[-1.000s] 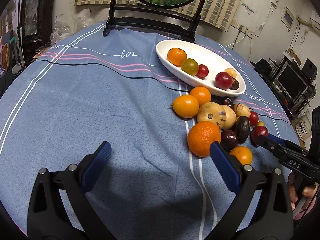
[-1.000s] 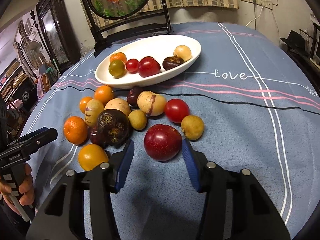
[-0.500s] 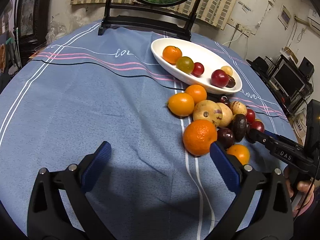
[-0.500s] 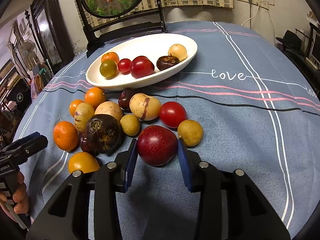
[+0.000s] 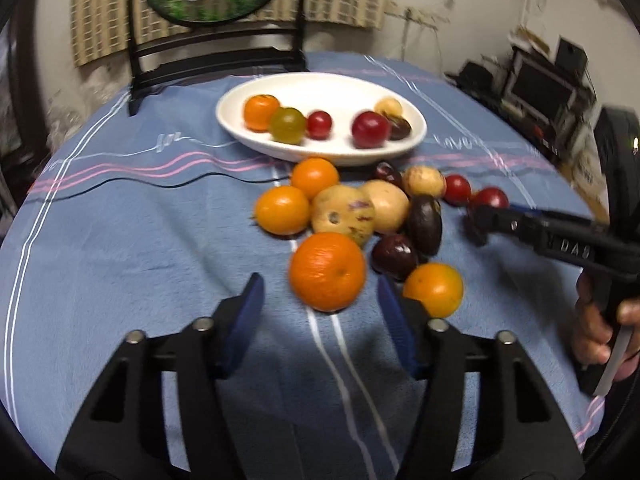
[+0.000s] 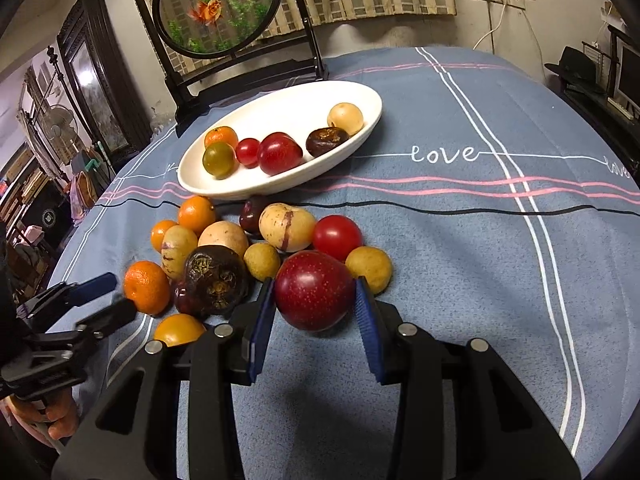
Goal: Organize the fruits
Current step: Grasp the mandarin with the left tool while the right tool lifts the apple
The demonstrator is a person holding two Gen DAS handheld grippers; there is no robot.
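Observation:
A pile of fruit lies on the blue tablecloth in front of a white oval dish (image 5: 416,140) (image 6: 372,120) that holds several fruits. My left gripper (image 5: 320,290) (image 6: 118,294) straddles a big orange (image 5: 327,271) (image 6: 146,288). Its jaws are closing, with a small gap still on each side of the fruit. My right gripper (image 6: 314,298) (image 5: 478,224) is shut on a dark red plum (image 6: 314,290) at the pile's near right edge; both blue pads touch its sides. The plum rests on the cloth.
Around the plum sit a red tomato (image 6: 337,237), a yellow-brown fruit (image 6: 368,269) and a dark wrinkled fruit (image 6: 214,280). A smaller orange (image 5: 434,289) lies right of my left gripper. A framed round goldfish screen (image 6: 216,8) stands behind the dish.
My left gripper slid right and rolled, bringing the big orange between its jaws, which narrowed. My right gripper closed from a loose straddle onto the red plum.

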